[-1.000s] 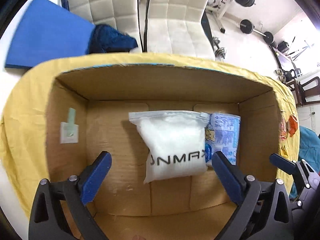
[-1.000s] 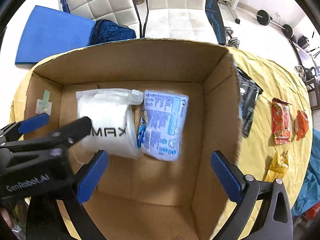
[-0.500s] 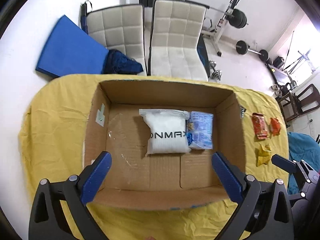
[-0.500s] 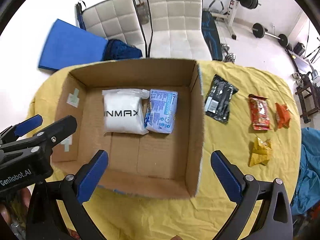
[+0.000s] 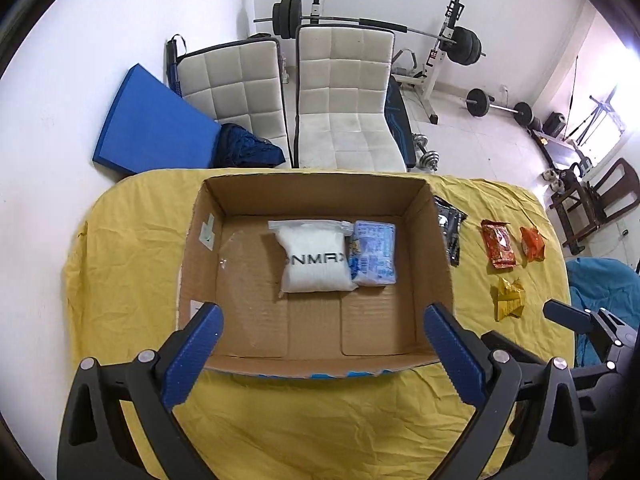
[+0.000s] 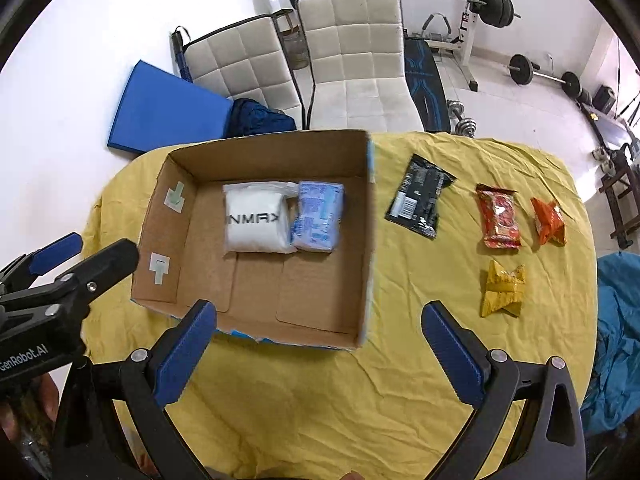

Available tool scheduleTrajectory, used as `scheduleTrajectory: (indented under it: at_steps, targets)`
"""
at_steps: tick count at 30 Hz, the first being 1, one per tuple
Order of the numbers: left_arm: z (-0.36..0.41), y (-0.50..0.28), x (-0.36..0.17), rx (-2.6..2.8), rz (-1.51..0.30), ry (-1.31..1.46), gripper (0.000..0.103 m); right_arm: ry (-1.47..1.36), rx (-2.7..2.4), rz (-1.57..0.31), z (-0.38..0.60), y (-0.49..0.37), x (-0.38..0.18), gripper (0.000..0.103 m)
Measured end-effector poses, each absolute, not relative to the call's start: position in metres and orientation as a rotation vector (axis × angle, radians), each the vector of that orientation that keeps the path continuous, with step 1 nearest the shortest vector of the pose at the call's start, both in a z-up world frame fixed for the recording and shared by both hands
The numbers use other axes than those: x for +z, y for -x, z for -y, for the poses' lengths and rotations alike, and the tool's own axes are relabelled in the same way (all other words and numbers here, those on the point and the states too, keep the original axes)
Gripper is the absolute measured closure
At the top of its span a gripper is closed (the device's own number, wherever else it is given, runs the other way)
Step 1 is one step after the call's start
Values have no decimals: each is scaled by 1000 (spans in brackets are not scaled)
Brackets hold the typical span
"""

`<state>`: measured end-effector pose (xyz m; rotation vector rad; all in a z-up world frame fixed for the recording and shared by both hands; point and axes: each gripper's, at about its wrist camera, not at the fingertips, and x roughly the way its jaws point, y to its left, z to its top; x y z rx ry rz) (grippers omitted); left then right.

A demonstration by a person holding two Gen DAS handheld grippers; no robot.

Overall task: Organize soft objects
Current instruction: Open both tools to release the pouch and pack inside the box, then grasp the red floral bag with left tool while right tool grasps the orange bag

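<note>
Left wrist view: my left claw hangs spread and empty over the near wall of the cardboard box. Inside, against the far wall, the white pouch lies touching the blue-printed pack. Both look light and squashy. The box's right wall cuts off most of the black packet. My right claw shows only as a dark edge at far right.

Right wrist view: right claw spread, holding nothing, above the yellow-clothed counter. Right of the box lie the black packet, red wrapper, orange wrapper and yellow wrapper, well apart. I judge the film slippery and crinkly; pinch a sealed end. Labels are too blurred to read.
</note>
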<state>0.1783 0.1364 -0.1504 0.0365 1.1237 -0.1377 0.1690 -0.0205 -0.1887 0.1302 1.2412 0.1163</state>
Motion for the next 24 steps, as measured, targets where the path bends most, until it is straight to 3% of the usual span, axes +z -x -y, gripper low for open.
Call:
scheduleTrajectory:
  at_steps: [11,18,24]
  targets:
    - [13,-213,-172,-272,-1228,-15,0,-217,-13,-1271,187,-178,-200,0]
    - [130,-272,-230,-382,-1353,-58,0,-261,-168,-1329,330,-219,-237,0]
    - [180,-314,-289,-366,-1442,-97,0,-302,-154,-1389,399,-271,-291,0]
